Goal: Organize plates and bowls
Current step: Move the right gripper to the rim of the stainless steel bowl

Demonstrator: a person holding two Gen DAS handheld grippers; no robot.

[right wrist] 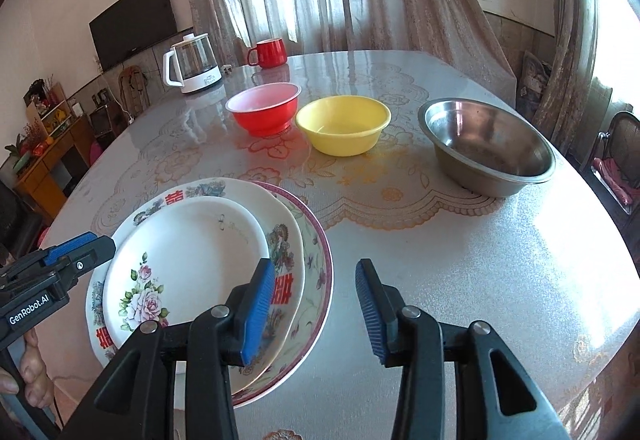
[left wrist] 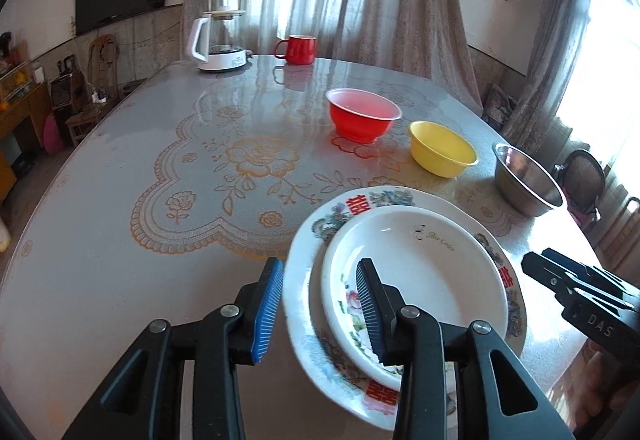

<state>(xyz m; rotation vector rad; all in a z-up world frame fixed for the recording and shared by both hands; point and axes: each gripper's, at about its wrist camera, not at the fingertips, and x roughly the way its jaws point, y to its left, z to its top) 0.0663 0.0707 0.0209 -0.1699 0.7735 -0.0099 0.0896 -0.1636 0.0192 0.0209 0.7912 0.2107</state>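
Left view: the left tongs (left wrist: 320, 304) stand apart, astride the plates' (left wrist: 416, 280) near rim, gripping nothing. Right view: the right tongs (right wrist: 316, 306) gape empty beside the stack; three bowls (right wrist: 343, 124) sit behind on the bench (right wrist: 460, 260).

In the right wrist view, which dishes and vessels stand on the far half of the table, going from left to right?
Kettle → red mug → red bowl → yellow bowl → steel bowl.
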